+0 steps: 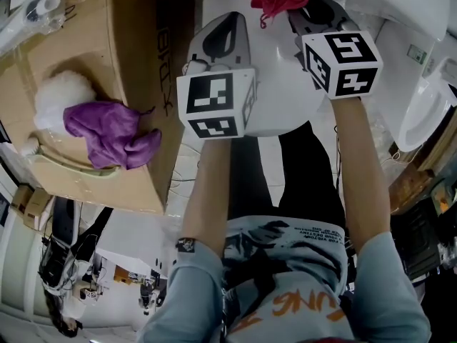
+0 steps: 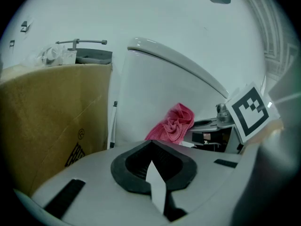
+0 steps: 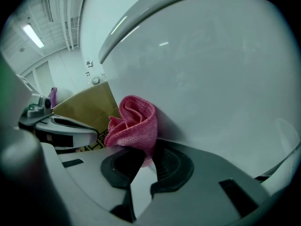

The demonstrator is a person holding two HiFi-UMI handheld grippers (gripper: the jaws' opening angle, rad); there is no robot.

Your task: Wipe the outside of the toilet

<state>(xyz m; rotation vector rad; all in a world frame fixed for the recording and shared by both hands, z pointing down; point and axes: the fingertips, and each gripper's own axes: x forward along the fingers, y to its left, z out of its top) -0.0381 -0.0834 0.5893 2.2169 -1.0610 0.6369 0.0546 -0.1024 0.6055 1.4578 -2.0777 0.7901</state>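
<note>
Right hand-held gripper [image 3: 146, 158] pinching pink cloth [image 3: 134, 124] against toilet [image 3: 211, 79], left hand-held gripper [image 2: 151, 147] closed

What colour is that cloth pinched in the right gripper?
The cloth is pink; the right gripper view shows it best.

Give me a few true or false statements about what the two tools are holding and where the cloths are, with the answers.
1. The right tool grips a pink cloth. True.
2. The left tool holds a cloth too. False: its jaws are together with nothing between them.
3. A purple cloth lies on the cardboard box. True.
4. The pink cloth lies on the cardboard box. False: it is in the right tool, up by the white toilet.
</note>
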